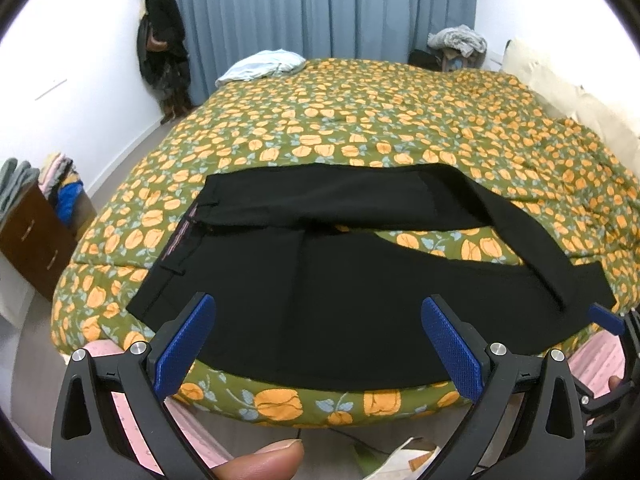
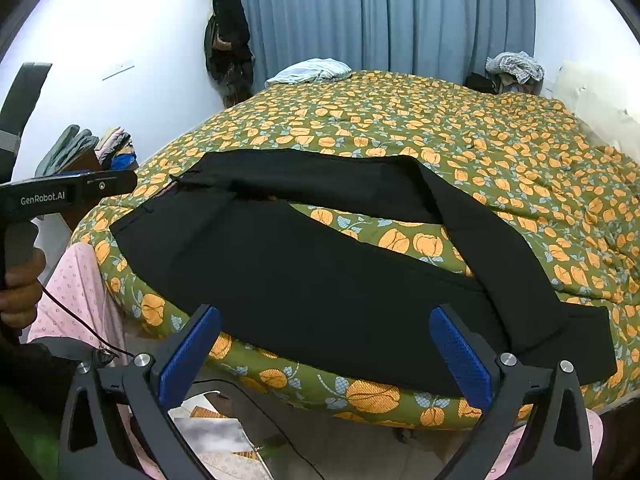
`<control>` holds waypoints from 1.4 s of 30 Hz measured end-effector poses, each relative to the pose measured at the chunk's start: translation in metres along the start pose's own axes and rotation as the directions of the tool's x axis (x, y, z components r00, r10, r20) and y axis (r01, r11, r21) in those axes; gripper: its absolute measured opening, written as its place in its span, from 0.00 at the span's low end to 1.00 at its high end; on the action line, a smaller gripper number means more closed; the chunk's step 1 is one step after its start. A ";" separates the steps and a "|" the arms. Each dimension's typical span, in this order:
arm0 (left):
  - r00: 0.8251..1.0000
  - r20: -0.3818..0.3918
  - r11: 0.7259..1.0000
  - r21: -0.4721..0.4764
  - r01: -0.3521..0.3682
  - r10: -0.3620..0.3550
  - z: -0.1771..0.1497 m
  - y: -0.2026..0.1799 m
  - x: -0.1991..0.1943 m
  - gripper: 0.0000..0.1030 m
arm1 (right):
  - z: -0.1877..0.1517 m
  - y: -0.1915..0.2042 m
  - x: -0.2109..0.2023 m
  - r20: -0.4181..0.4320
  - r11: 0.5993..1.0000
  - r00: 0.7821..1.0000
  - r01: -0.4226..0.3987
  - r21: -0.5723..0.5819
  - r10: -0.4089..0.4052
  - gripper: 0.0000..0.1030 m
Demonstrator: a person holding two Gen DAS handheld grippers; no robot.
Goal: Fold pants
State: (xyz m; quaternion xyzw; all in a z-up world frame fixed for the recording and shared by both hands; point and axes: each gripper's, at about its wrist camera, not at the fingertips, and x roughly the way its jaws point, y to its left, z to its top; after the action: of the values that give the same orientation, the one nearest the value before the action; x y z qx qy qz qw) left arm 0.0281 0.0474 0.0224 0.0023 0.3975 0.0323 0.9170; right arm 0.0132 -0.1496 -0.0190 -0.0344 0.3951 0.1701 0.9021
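Black pants (image 1: 320, 280) lie spread on the flowered bedspread (image 1: 360, 128) near the bed's front edge, waistband at the left, the two legs running right with a gap of bedspread between them. The far leg bends and crosses over the near leg's end at the right. My left gripper (image 1: 318, 344) is open and empty, just above the near leg's front edge. My right gripper (image 2: 325, 354) is open and empty over the same near leg (image 2: 320, 280), further right. The right gripper's blue tip shows in the left wrist view (image 1: 606, 318); the left gripper's body shows in the right wrist view (image 2: 68, 192).
A pale folded cloth (image 1: 264, 65) lies at the bed's far edge. A brown drawer unit (image 1: 36, 236) with stacked clothes stands left of the bed. Dark clothes (image 1: 162, 40) hang in the corner by blue curtains (image 1: 320, 8). Pillows (image 1: 560, 88) lie at the right.
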 end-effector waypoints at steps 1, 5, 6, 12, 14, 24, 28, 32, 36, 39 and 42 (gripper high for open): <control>1.000 0.004 1.000 0.008 0.000 0.000 0.000 -0.002 -0.001 1.00 | -0.001 0.001 0.001 -0.003 1.000 1.000 -0.001 -0.003 0.001 1.00; 1.000 0.010 1.000 0.025 0.003 -0.003 0.000 -0.005 -0.002 1.00 | -0.002 0.002 0.003 -0.008 1.000 1.000 -0.002 -0.010 0.002 1.00; 1.000 0.010 1.000 0.027 0.004 -0.004 0.000 -0.005 -0.002 1.00 | -0.002 0.001 0.003 -0.009 1.000 1.000 -0.001 -0.010 0.001 1.00; 1.000 0.002 0.999 0.029 0.013 -0.013 -0.001 -0.006 0.000 1.00 | -0.003 0.000 0.006 -0.017 1.000 1.000 0.001 -0.001 -0.001 1.00; 1.000 0.003 0.999 0.027 0.019 -0.019 -0.001 -0.006 0.000 1.00 | -0.003 0.000 0.007 -0.020 1.000 1.000 0.001 0.001 -0.001 1.00; 0.999 0.035 0.999 0.044 0.012 -0.013 0.000 -0.012 -0.002 1.00 | -0.004 -0.005 0.009 -0.027 1.000 1.000 0.004 0.017 -0.003 1.00; 1.000 0.018 0.999 0.049 0.010 -0.011 0.004 -0.014 0.002 1.00 | -0.003 -0.022 0.002 0.011 0.997 0.997 0.074 0.039 -0.075 1.00; 1.000 0.017 0.999 0.046 0.003 -0.003 0.005 -0.012 0.000 1.00 | -0.006 -0.073 -0.018 0.075 0.942 0.940 0.328 0.067 -0.332 1.00; 1.000 -0.002 0.999 0.033 0.016 -0.016 -0.001 -0.008 0.003 1.00 | -0.022 -0.144 -0.017 -0.007 0.877 0.881 0.472 0.086 -0.473 1.00; 1.000 -0.021 0.999 0.025 0.021 -0.020 -0.003 -0.008 0.007 1.00 | -0.037 -0.180 0.008 -0.171 0.902 0.901 0.419 0.102 -0.398 0.86; 1.000 -0.020 0.999 0.025 0.020 -0.020 -0.003 -0.010 0.006 1.00 | -0.043 -0.182 0.034 -0.230 0.935 0.919 0.346 0.080 -0.320 0.68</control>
State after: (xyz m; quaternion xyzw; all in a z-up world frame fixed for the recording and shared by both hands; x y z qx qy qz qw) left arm 0.0310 0.0381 0.0154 0.0098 0.4071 0.0181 0.9132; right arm 0.0656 -0.3199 -0.0860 -0.0653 0.4871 -0.0146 0.8708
